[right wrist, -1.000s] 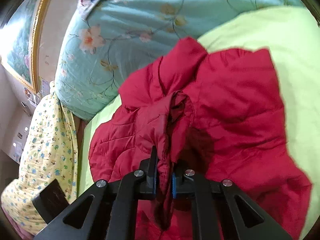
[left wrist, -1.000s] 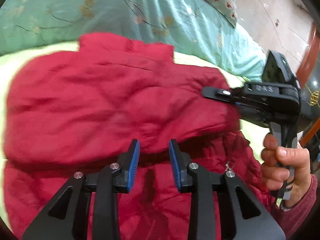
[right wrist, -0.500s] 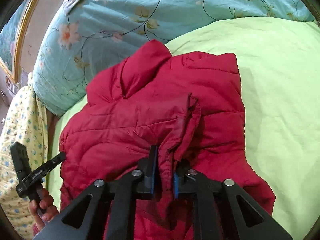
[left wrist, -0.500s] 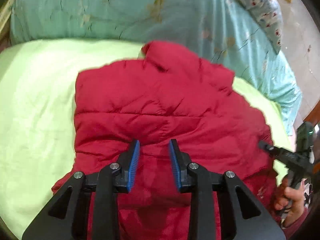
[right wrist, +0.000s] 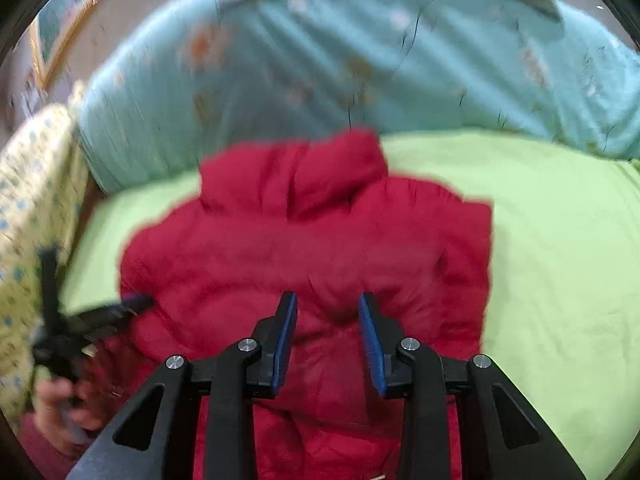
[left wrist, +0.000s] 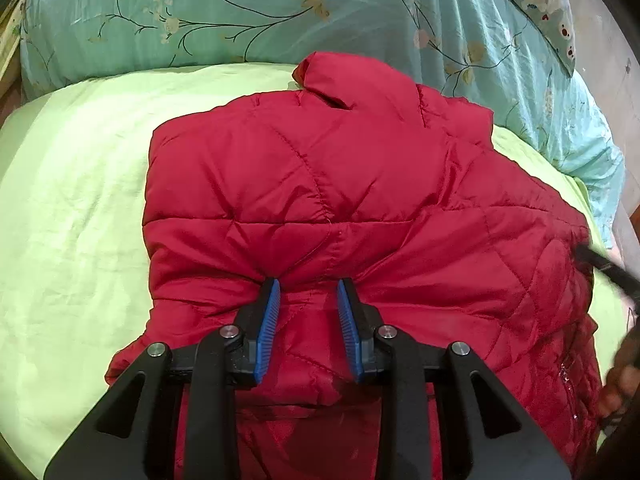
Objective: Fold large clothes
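So we had the red jacket [left wrist: 360, 200] lying on the green sheet [left wrist: 72, 208] with one fold laid over, more folds were left, and our left gripper [left wrist: 308, 308] and right gripper [right wrist: 328, 328] both stood open, empty.

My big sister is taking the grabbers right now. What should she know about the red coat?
Left gripper: open, fingers over the red puffer jacket, gripping nothing.
Right gripper: open, above the jacket too; that view is blurry.
Jacket: lying on the green sheet, collar toward the teal floral quilt.
Done: sides look folded in, making a narrower bundle.
Left: probably fold the near end up toward the collar, then tidy.
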Demonstrator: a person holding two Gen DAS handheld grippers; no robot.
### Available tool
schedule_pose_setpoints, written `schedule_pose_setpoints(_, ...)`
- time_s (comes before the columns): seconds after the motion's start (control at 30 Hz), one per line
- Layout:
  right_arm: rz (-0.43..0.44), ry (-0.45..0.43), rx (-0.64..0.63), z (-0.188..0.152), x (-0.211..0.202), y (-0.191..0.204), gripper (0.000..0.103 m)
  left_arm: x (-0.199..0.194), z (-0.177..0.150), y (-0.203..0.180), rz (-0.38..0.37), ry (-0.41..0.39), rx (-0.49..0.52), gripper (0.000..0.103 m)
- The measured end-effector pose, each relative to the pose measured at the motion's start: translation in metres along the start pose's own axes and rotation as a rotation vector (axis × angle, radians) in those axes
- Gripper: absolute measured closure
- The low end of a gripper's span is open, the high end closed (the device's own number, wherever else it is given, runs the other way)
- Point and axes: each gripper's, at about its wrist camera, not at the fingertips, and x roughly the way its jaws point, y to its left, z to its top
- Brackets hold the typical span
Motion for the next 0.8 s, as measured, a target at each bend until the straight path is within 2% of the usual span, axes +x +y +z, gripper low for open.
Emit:
schedule_pose_setpoints(0.07, -0.003, 0.054, 0.031, -0.009, 0.027, -0.010, 0.070, -0.004, 0.001, -0.002, 0.004, -0.002, 0.010, 0.075)
schedule_pose_setpoints(0.13, 0.021, 0.055, 0.055, -0.014, 0.039, -0.017, 0.070, -0.016, 0.000, -0.002, -0.009, -0.017, 0.013, 0.075)
schedule_pose_setpoints(0.23, 0.033, 0.057, 0.086, -0.014, 0.040, -0.022, 0.070, -0.034, 0.002, 0.000, -0.061, -0.062, -0.001, 0.075)
schedule_pose_setpoints(0.3, 0.029, 0.056, 0.078, -0.013, 0.042, -0.021, 0.070, -0.039, 0.003, 0.001, -0.058, -0.076, -0.006, 0.075)
schedule_pose_setpoints(0.37, 0.034, 0.054, 0.081, -0.014, 0.043, -0.022, 0.070, -0.027, 0.004, 0.004, -0.005, -0.029, -0.010, 0.075)
schedule_pose_setpoints(0.43, 0.037, 0.054, 0.085, -0.013, 0.041, -0.021, 0.070, -0.010, 0.000, 0.010, -0.006, 0.012, -0.020, 0.075)
schedule_pose_setpoints(0.63, 0.022, -0.015, 0.077, -0.017, 0.008, -0.012, 0.070, -0.002, -0.003, 0.011, 0.012, 0.010, -0.023, 0.075)
schedule_pose_setpoints(0.7, -0.020, 0.022, 0.073, -0.021, 0.017, -0.017, 0.070, -0.001, -0.004, 0.011, 0.014, 0.009, -0.020, 0.075)
schedule_pose_setpoints(0.8, 0.004, 0.055, 0.090, -0.028, 0.035, -0.030, 0.073, 0.000, -0.004, 0.011, 0.013, 0.004, -0.021, 0.075)
